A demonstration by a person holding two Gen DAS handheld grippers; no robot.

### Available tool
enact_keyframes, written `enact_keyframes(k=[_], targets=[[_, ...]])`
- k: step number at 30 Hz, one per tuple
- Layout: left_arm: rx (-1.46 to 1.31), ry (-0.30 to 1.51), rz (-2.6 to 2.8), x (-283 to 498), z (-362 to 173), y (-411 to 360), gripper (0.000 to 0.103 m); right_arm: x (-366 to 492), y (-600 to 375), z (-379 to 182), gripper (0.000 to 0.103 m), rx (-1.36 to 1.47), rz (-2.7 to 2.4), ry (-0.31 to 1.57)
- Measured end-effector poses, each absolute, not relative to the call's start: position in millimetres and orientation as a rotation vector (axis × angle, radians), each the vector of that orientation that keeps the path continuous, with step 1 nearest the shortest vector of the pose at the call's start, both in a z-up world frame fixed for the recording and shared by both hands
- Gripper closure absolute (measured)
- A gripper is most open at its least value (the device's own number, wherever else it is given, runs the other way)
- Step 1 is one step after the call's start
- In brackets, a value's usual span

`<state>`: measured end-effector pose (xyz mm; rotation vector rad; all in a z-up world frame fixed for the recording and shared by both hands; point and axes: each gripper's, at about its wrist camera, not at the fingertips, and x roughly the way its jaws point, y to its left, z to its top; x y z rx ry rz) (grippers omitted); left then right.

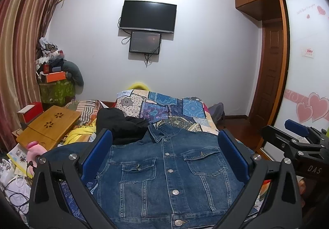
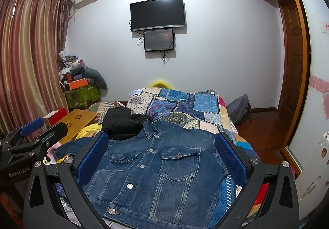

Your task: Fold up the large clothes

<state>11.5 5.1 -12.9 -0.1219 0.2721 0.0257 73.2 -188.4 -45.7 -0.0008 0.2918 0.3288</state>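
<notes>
Left wrist view, fingers: left gripper (image 1: 164, 154) spread wide, blue pads (image 1: 96, 154) apart, holding nothing.
Right wrist view, fingers: right gripper (image 2: 162, 159) spread wide too, nothing between its pads.
Denim jacket (image 1: 164, 173): flat, front up, buttoned, collar at the far end, on the patchwork quilt (image 1: 164, 105) below both grippers.
Black garment (image 1: 121, 124): bunched just far-left of the collar.
Wooden lap table (image 1: 49, 126): left, near the curtain (image 1: 18, 43).
Far wall: television (image 1: 148, 15).

Left gripper (image 1: 164, 152) above denim jacket (image 1: 164, 171), jaws wide apart, empty; right gripper (image 2: 162, 150) alongside, above same jacket, likewise spread, holding nothing
</notes>
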Motion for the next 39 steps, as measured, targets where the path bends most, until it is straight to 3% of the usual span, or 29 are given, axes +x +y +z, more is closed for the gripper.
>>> enact_keyframes(k=[39], targets=[[-0.132, 0.287, 0.029, 19.7, -16.4, 8.0, 0.0, 79.0, -189.9, -45.3, 0.0, 0.0, 0.321, 0.304]])
